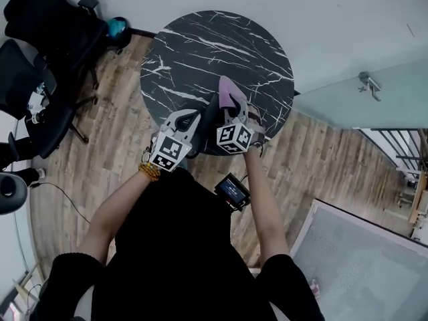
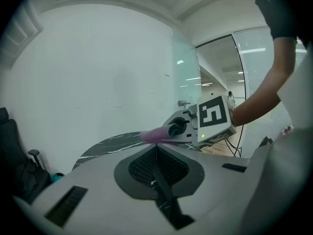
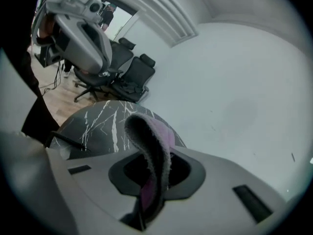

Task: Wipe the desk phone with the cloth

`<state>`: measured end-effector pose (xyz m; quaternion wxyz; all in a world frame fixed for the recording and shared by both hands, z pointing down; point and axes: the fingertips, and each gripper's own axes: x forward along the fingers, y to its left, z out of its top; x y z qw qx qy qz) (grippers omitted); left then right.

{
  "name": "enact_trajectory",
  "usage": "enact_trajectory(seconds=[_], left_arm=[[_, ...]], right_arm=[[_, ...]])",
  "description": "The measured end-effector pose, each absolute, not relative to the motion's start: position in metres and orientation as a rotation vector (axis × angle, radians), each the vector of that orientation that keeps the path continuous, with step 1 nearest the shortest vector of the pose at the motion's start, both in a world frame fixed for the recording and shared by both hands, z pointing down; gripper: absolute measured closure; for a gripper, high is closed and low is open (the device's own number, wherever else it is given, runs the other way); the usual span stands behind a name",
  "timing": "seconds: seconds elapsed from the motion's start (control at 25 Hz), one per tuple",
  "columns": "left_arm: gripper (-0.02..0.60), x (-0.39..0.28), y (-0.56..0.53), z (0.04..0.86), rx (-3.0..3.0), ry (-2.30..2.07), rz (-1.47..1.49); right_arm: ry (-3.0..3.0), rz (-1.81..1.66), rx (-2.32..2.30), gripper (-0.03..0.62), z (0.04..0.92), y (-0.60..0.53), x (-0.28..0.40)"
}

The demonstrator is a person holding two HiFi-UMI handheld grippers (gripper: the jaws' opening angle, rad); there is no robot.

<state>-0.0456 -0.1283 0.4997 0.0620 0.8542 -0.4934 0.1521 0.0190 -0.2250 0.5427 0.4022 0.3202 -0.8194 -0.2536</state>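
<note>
Above the tabletop's (image 1: pixel 200 45) near edge, the right tool (image 3: pixel 149 192) pinches the cloth (image 3: pixel 152 141), seemingly ready to wipe; the left tool (image 2: pixel 157 160) is pressed together, empty.

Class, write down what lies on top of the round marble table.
Nothing shows on the visible top of the marble table, only its white-veined surface. In the head view the left gripper, the right gripper and its pink cloth cover the near edge, so that part cannot be checked.
</note>
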Motion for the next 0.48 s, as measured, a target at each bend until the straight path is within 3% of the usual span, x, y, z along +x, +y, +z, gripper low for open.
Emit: enact_trajectory(seconds=[0.48], left_arm=[[0.568, -0.067, -0.136, 0.524, 2.519, -1.458, 0.474]], right_arm=[[-1.934, -0.404, 0.548, 0.534, 0.656, -0.226, 0.006]])
